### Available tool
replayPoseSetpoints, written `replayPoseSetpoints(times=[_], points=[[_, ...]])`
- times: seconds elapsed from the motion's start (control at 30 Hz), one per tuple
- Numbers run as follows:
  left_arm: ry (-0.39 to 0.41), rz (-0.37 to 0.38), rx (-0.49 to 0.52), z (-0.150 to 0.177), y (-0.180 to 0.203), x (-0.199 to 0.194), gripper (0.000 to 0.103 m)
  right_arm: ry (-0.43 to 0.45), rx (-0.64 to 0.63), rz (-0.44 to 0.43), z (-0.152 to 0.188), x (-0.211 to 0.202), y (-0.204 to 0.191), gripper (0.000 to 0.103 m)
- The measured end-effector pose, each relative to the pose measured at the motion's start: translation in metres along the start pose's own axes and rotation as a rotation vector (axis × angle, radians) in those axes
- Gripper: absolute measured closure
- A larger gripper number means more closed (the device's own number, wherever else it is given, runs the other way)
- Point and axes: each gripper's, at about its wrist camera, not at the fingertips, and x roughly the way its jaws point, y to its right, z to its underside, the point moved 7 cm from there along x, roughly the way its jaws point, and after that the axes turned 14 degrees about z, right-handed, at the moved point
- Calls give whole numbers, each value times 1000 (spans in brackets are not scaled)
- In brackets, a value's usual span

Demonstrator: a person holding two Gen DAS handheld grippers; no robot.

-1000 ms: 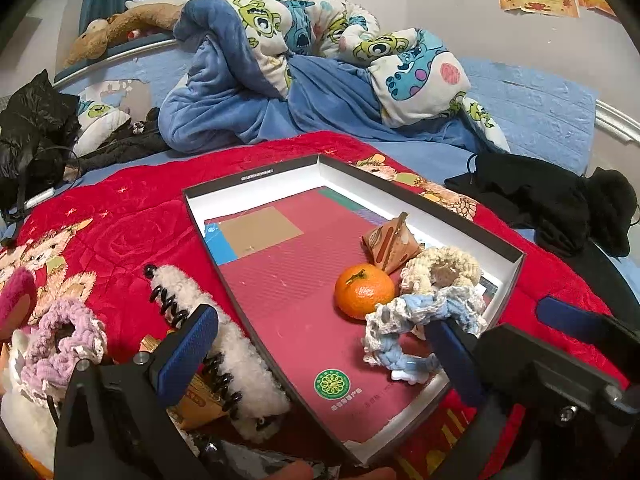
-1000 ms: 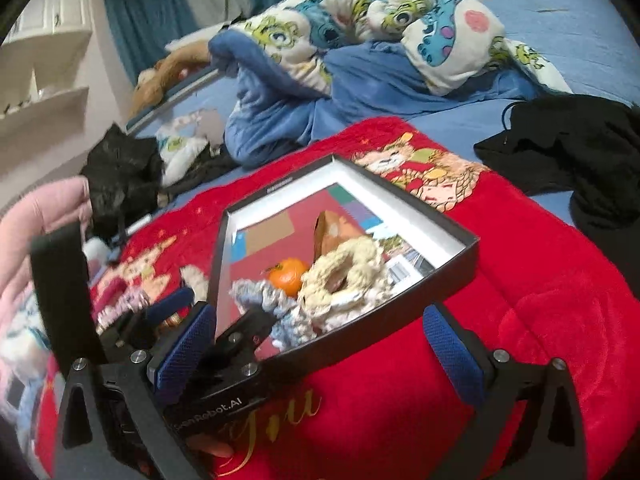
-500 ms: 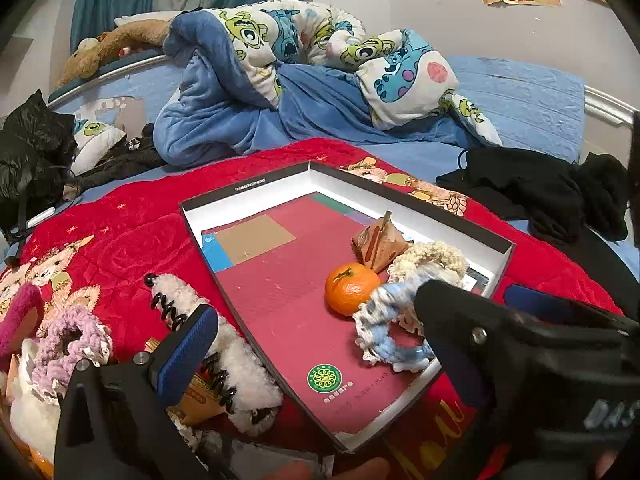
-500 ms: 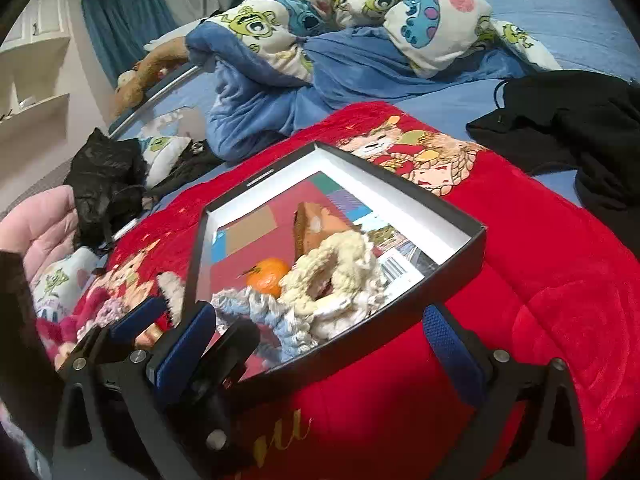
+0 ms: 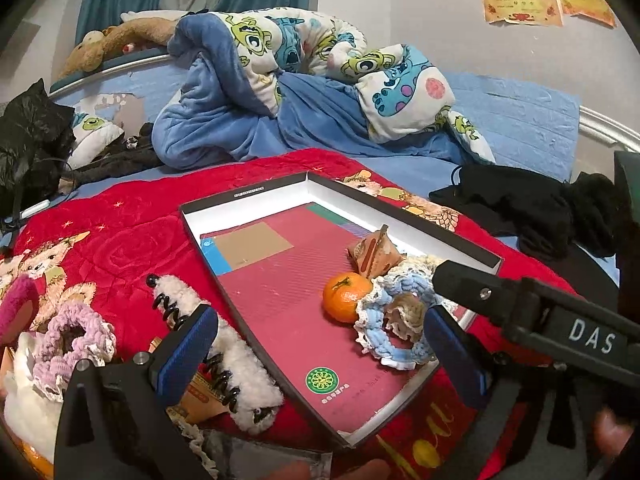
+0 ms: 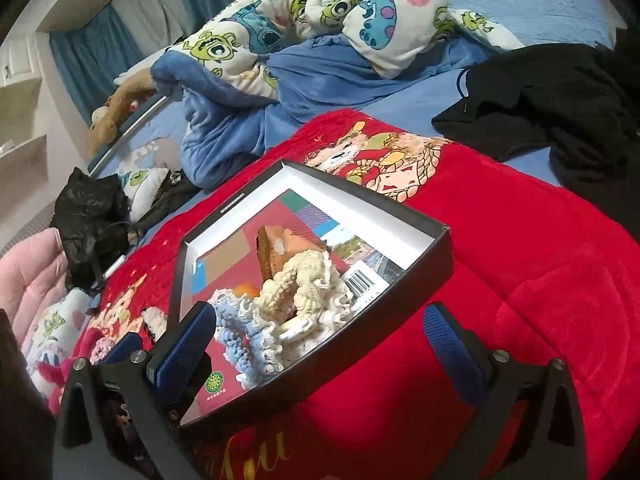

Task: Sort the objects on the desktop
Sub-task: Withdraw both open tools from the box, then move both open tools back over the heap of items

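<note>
While both pairs of blue-padded jaws stand wide apart with nothing between them, the shallow black cardboard box lid with a white inner wall [image 5: 400,208] lies on the red plush blanket [image 5: 116,236] ahead of both. The left gripper [image 5: 320,350] hovers over the near end of that lid; between its jaws and just beyond them sits the blue-and-white crocheted scrunchie [image 5: 376,328], touching a round orange tangerine [image 5: 345,296] on its far left side. Beyond the tangerine a small brown folded paper packet [image 5: 372,258] stands tilted, and a cream crocheted scrunchie [image 5: 416,270] lies just right of it, partly behind the black body of the other tool crossing in front of the right jaw. Outside the lid, just past the left jaw, a fluffy white strip with a black spiral coil [image 5: 224,360] lies along the lid's edge on the blanket, partly over a tan paper packet [image 5: 200,396]; further left rests a lilac crocheted scrunchie [image 5: 68,340].

The right gripper [image 6: 320,354] is low, facing the lid's near black wall [image 6: 360,328], which spans the gap between its jaws. Over that wall the cream scrunchie [image 6: 308,280] and the blue-and-white one [image 6: 244,328] are heaped together, the tangerine [image 6: 246,290] mostly hidden behind them. A pink quilted sleeve [image 6: 32,280] fills the far left edge.
</note>
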Motion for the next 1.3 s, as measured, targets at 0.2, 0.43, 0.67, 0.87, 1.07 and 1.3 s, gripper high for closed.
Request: replayPoseSetpoints(times=[0.2, 0.43, 0.67, 0.87, 1.07, 1.3], points=[[20, 2, -10, -2, -3, -3, 0, 24, -2, 2, -4, -6, 0, 0], [36, 10, -28, -3, -6, -8, 0, 28, 10, 11, -6, -11, 7, 0], [50, 3, -3, 0, -1, -19, 0, 44, 5, 12, -9, -29, 9, 0], [85, 44, -32, 6, -1, -41, 0, 69, -24, 9, -9, -48, 4, 0], [101, 45, -80, 12, -10, -63, 0, 77, -41, -24, -4, -57, -8, 0], [89, 76, -134, 26, -23, -92, 0, 90, -43, -107, 5, -69, -41, 0]])
